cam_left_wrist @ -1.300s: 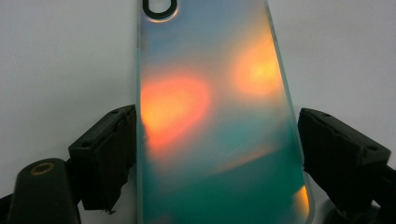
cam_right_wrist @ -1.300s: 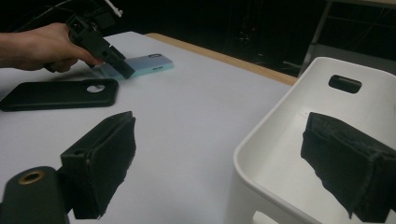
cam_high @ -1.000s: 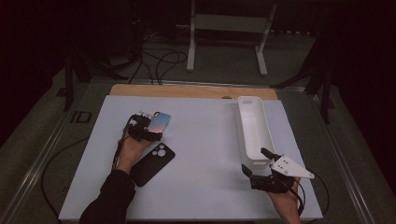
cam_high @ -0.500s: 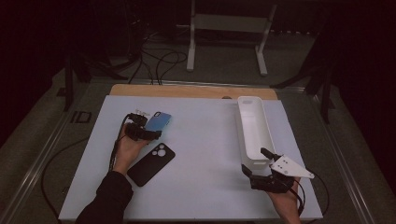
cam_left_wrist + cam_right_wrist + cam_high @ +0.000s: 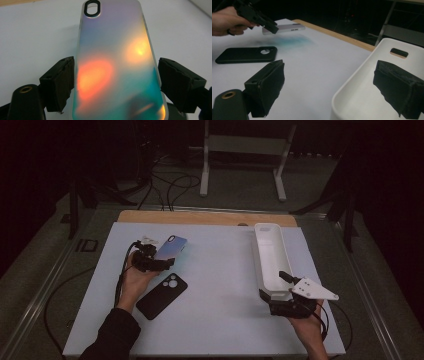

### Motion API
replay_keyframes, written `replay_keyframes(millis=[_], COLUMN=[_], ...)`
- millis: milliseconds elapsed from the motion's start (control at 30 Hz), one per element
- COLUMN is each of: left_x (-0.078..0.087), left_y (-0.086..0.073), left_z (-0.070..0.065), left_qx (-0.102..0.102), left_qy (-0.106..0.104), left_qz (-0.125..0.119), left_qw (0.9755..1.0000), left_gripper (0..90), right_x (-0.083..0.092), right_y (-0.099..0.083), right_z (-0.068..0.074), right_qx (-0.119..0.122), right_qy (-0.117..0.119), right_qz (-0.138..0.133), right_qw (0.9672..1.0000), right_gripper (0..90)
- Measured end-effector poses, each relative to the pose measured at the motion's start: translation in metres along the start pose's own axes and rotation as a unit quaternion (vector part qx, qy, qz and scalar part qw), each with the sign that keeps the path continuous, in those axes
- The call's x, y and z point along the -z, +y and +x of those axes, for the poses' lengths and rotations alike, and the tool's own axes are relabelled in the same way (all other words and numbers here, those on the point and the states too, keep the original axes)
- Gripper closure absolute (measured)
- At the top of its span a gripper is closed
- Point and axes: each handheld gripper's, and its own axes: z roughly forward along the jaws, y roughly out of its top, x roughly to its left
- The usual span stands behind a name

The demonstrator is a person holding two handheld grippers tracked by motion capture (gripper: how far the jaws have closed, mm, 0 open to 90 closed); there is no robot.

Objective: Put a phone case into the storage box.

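Note:
An iridescent phone case (image 5: 117,62) sits between the pads of my left gripper (image 5: 116,82), which is shut on its long edges. In the high view that gripper (image 5: 160,256) holds the case (image 5: 171,246) just above the white table at the left. From the right gripper view the case (image 5: 287,28) hangs clear of the surface, with a bluish reflection under it. A black phone case (image 5: 162,295) lies flat just in front of the left hand. My right gripper (image 5: 274,285) stands open at the near end of a long white tray (image 5: 270,255), one jaw over the tray's inside (image 5: 367,100).
The white table top (image 5: 220,285) has a wooden strip (image 5: 200,217) along its far edge. Cables trail off the left side. A white metal stand (image 5: 242,150) is on the floor beyond the table.
The left hand has risen a little with the iridescent case and drawn off the black case, which now shows in full. The right gripper has stayed put.

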Motion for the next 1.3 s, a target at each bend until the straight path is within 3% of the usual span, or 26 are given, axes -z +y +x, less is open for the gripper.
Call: replay_keyframes(millis=[233, 400, 633, 833, 1133, 1300], left_x=[0.021, 0.035, 0.050, 0.059, 0.058, 0.059], left_y=[0.004, 0.005, 0.003, 0.004, 0.005, 0.006], left_z=[-0.017, -0.030, -0.050, -0.070, -0.095, -0.106], left_qx=[-0.025, -0.044, -0.073, -0.094, -0.128, -0.146], left_qy=[-0.016, -0.030, -0.049, -0.068, -0.093, -0.098], left_qz=[-0.028, -0.047, -0.070, -0.086, -0.091, -0.095], left_qw=[0.9992, 0.9974, 0.9937, 0.9896, 0.9832, 0.9798], left_gripper=[17.1, 17.1, 17.0, 17.0, 17.0, 17.0], right_x=[-0.018, -0.038, -0.069, -0.090, -0.114, -0.120], right_y=[0.030, 0.047, 0.057, 0.063, 0.068, 0.066], right_z=[-0.013, -0.005, 0.008, 0.014, 0.014, 0.014], right_qx=[0.003, 0.018, 0.008, -0.019, -0.061, -0.097], right_qy=[0.030, 0.046, 0.070, 0.090, 0.111, 0.134], right_qz=[0.007, 0.011, 0.023, 0.031, 0.036, 0.039], right_qw=[0.9995, 0.9987, 0.9973, 0.9953, 0.9913, 0.9855], right_gripper=[10.0, 10.0, 10.0, 10.0, 10.0, 10.0])
